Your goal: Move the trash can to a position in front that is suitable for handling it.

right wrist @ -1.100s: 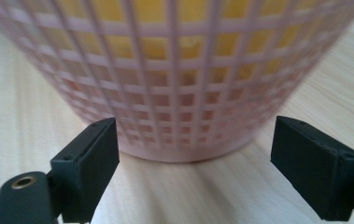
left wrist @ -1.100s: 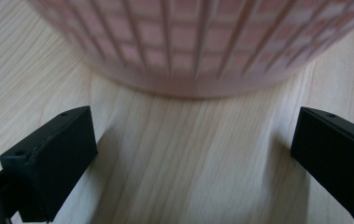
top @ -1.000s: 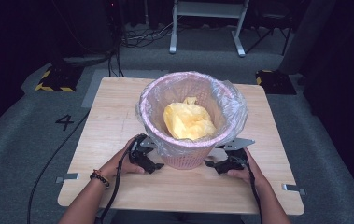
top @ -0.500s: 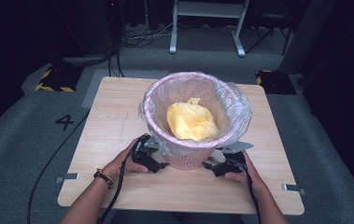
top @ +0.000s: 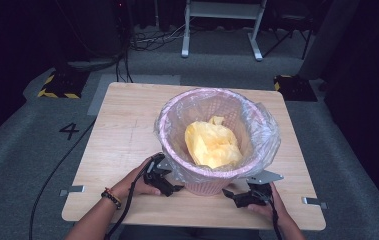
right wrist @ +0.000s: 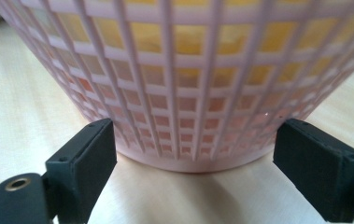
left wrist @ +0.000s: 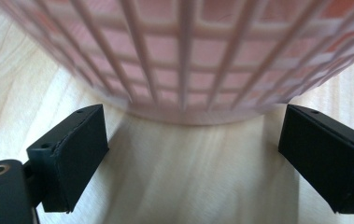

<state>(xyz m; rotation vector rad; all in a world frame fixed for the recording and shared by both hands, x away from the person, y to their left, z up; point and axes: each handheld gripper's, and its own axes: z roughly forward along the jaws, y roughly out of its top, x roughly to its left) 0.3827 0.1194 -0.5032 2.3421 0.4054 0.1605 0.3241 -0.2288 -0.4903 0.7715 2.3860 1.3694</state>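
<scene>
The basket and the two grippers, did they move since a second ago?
Only a bit: the left gripper and right gripper slid nearer you, jaws open, gripping nothing. The basket, its liner and the yellow bag stayed put.

A: What's around the work area, high view?

B: Light wooden table top (top: 127, 130) on a grey carpeted floor (top: 27, 150). Black numeral "4" marking (top: 70, 131) on the carpet, left of centre.

A: Upper frame?

B: White metal stand legs (top: 221, 25) top centre, tangle of cables (top: 149, 37) just left of them. Black block with yellow-black hazard stripes (top: 57, 85) upper left, another black block (top: 293, 86) upper right.

A: Table edges?

B: Small metal brackets, lower left (top: 72, 190) and lower right (top: 313, 201).
</scene>
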